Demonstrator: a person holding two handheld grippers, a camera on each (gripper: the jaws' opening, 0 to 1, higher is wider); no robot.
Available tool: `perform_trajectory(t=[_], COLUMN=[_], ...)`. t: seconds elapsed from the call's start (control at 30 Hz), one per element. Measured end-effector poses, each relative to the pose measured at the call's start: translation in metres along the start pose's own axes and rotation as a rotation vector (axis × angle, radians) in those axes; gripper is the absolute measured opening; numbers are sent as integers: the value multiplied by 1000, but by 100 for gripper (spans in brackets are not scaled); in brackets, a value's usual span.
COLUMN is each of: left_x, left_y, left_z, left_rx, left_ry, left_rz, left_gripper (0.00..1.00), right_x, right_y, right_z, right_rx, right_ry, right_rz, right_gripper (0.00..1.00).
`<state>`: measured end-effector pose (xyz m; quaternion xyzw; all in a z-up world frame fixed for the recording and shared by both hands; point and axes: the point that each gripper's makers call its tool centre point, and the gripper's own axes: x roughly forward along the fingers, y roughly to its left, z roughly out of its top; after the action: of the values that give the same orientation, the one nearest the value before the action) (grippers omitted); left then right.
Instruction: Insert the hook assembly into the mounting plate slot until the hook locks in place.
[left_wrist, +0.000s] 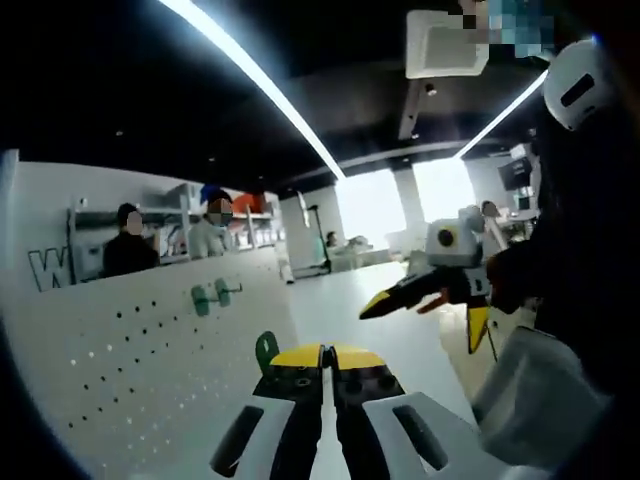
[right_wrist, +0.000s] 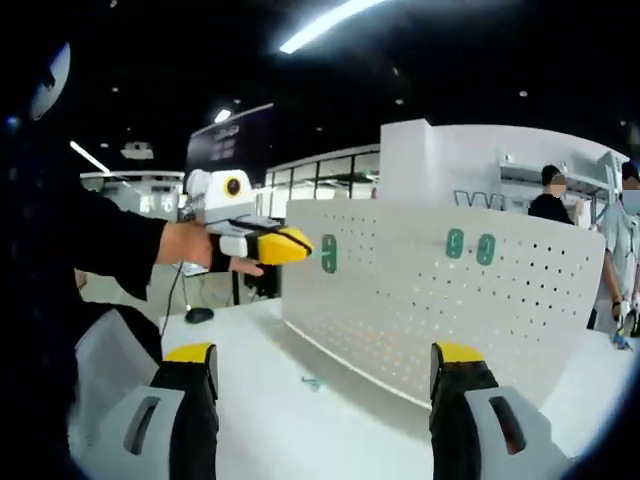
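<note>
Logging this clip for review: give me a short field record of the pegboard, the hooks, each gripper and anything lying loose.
board: white pegboard standing upright on a white table
hooks on board: two green hooks side by side
left gripper: shut on a green hook, held at the board face
right gripper: open, holding nothing, back from the board
loose item: small part on the table, too small to identify

People (left_wrist: 128, 243) behind white table (right_wrist: 260, 420)
</note>
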<state>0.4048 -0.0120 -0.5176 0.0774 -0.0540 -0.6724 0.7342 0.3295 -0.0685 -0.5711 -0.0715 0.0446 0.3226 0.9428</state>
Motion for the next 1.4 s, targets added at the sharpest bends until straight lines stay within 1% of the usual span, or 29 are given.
perform_trajectory(t=[0.07, 0.1, 0.17, 0.23, 0.33, 0.43, 0.53, 0.63, 0.7, 0.9, 1.03, 1.13, 1.2, 1.3, 1.4], left_x=[7, 12, 18, 26, 37, 43, 49, 55, 58, 65, 73, 77, 80, 80, 79], left_y=[10, 16, 24, 36, 51, 63, 73, 84, 91, 106, 113, 118, 121, 125, 128], left_z=[3, 4, 7, 11, 14, 16, 16, 12, 11, 16, 17, 15, 11, 6, 3], left_rx=[3, 11, 24, 33, 64, 58, 61, 66, 54, 15, 12, -12, -17, -38, -37], left_ry=[2, 2, 0, -9, -11, -16, -14, -1, 4, -13, -8, -11, -1, 8, 11], left_rz=[1, 2, 9, 23, 38, 48, 55, 57, 56, 43, 40, 42, 46, 50, 58], left_gripper=[2, 2, 2, 2, 2, 2, 2, 2, 2, 2, 2, 2, 2, 2, 2], right_x=[-3, -3, -5, -9, -15, -20, -23, -25, -27, -34, -37, -38, -39, -41, -42], right_y=[1, 1, -1, -4, -10, -15, -17, -18, -19, -22, -24, -26, -27, -29, -30], right_z=[-1, -5, -12, -15, -17, -16, -16, -16, -16, -19, -22, -23, -23, -23, -23], right_rx=[10, 21, 18, 22, 31, 33, 34, 32, 34, 46, 52, 52, 52, 52, 52], right_ry=[-9, 3, 22, 25, 23, 21, 23, 26, 26, 28, 35, 37, 35, 37, 41], right_rz=[6, 1, -12, -26, -48, -69, -85, -99, -107, -133, -147, -155, -159, -167, -173], right_gripper=[93, 93, 92, 92, 92, 92, 91, 91, 91, 91, 91, 90, 90, 90, 90])
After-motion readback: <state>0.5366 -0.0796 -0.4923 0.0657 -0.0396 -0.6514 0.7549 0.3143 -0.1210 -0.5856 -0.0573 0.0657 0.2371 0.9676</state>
